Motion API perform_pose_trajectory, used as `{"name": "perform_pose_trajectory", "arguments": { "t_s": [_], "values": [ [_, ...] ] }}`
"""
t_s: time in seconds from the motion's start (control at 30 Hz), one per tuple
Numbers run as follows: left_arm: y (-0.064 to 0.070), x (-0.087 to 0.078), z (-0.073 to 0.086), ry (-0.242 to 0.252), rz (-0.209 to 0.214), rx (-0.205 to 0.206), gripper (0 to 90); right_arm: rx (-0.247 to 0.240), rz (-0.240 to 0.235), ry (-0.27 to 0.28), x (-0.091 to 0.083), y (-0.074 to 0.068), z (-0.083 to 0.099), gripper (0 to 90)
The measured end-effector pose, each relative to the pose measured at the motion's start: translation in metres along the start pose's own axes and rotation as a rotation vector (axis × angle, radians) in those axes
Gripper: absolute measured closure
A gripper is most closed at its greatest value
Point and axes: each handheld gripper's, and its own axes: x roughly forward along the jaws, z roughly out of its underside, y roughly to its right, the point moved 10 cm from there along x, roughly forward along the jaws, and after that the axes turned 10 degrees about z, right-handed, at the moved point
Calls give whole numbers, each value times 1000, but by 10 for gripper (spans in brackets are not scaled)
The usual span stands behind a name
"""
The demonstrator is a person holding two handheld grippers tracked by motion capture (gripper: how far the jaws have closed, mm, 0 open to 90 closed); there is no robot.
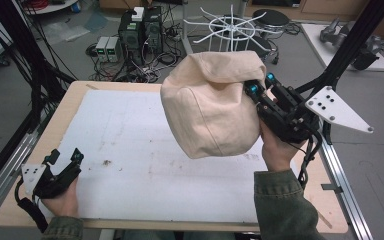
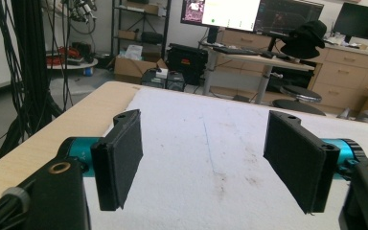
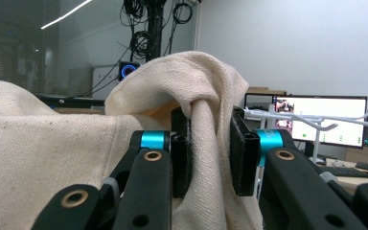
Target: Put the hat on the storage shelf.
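The right gripper [image 1: 259, 89] is lifted above the right side of the table [image 1: 75, 100], and its jaws are clamped on a bunched fold of a cream canvas bag [image 1: 210, 107]. The bag hangs in the air to the left of this gripper, above the white mat [image 1: 145, 160], and it looks full and round. In the right gripper view the cloth [image 3: 206, 120] is squeezed between the two black pads. The left gripper [image 1: 65, 159] rests low at the near left corner of the mat, well apart from the bag, with its jaws wide apart and nothing between them.

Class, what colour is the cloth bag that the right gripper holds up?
Cream, plain; the cloth bag shows best from the high view.
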Motion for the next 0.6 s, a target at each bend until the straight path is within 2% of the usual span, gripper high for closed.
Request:
{"name": "perform_pose_trajectory", "arguments": {
  "t_s": [0.23, 0.43, 0.6],
  "values": [
    [0, 0, 0, 1, 0, 2, 295, -4, 21, 43, 3, 2, -13, 744],
    [0, 1, 0, 0, 1, 1, 295, 25, 58, 84, 7, 11, -19, 744],
    [0, 1, 0, -1, 1, -1, 296, 32, 72, 117, 8, 15, -26, 743]
  ]
}}
